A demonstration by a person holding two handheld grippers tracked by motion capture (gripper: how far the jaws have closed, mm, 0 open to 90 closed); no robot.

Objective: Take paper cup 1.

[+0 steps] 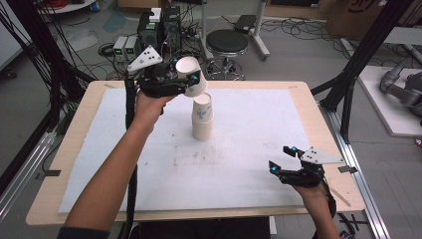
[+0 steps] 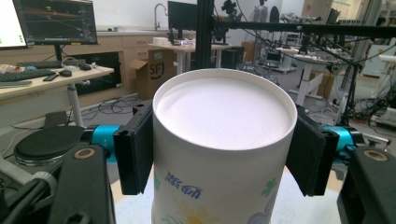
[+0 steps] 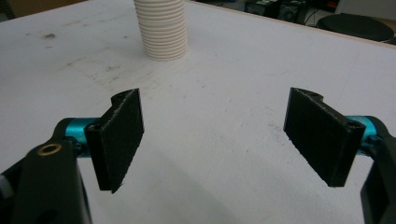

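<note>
We see the left gripper [image 1: 185, 79] in the upper middle of the high view, its jaws pressed against both sides of a paper cup [image 1: 190, 75] that tilts in the air with its closed base toward the camera. In the left gripper view the cup [image 2: 223, 154] sits centre frame between the two black pads [image 2: 135, 149], each flat against its wall, blue and floral print showing low on it. Just below and right of the held cup in the high view stands a stack of cups [image 1: 202, 117] upright on the white mat [image 1: 249, 164] that covers the table [image 1: 74, 124].

The right gripper [image 1: 284, 159] hovers at the lower right of the high view, jaws spread wide with nothing between them. In its own view the ribbed stack [image 3: 161, 30] rises at the upper left, well apart from the pads [image 3: 322, 135].
</note>
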